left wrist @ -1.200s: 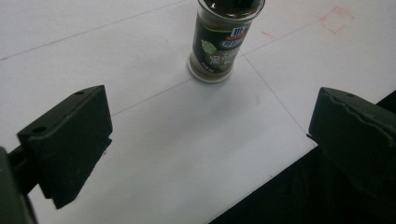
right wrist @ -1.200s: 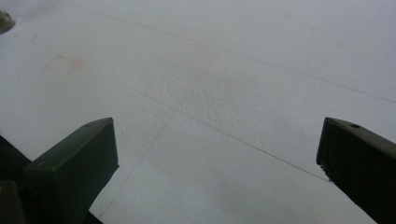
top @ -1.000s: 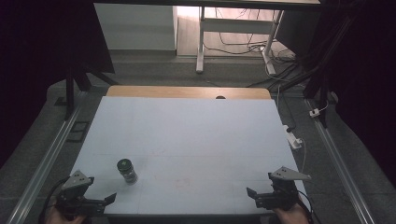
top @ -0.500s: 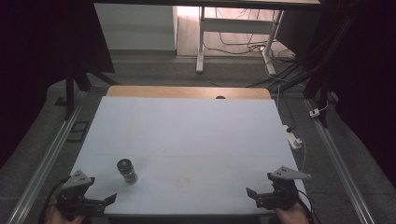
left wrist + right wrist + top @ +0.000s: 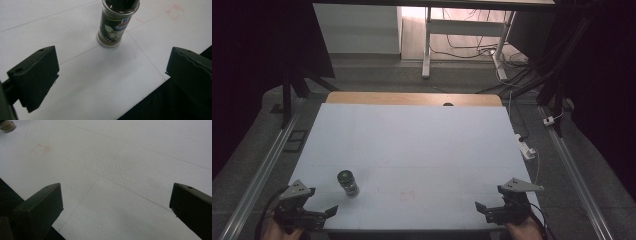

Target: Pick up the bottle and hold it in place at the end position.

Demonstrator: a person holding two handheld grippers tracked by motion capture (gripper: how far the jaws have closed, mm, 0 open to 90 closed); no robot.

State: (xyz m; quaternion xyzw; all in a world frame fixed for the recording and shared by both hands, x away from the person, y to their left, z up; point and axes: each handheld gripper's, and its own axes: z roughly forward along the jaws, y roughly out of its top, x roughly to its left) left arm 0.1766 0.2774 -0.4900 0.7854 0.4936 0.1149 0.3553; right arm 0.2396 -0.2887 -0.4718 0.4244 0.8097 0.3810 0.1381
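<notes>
A small spice jar (image 5: 348,183) with a dark lid and a green label stands upright on the white table top (image 5: 412,150), near its front left. My left gripper (image 5: 323,214) hovers open at the front left corner, a short way in front and to the left of the jar. In the left gripper view the jar (image 5: 116,23) stands ahead, beyond the wide-apart jaws, untouched. My right gripper (image 5: 484,210) is open at the front right corner with nothing between its jaws. The jar's base (image 5: 7,126) peeks in at the top left of the right gripper view.
A faint red square (image 5: 40,148) is drawn on the table between the grippers. A white power strip (image 5: 527,150) with a cable lies off the table's right edge. Metal rails (image 5: 262,170) run along both sides; a desk frame (image 5: 427,45) stands beyond the far edge.
</notes>
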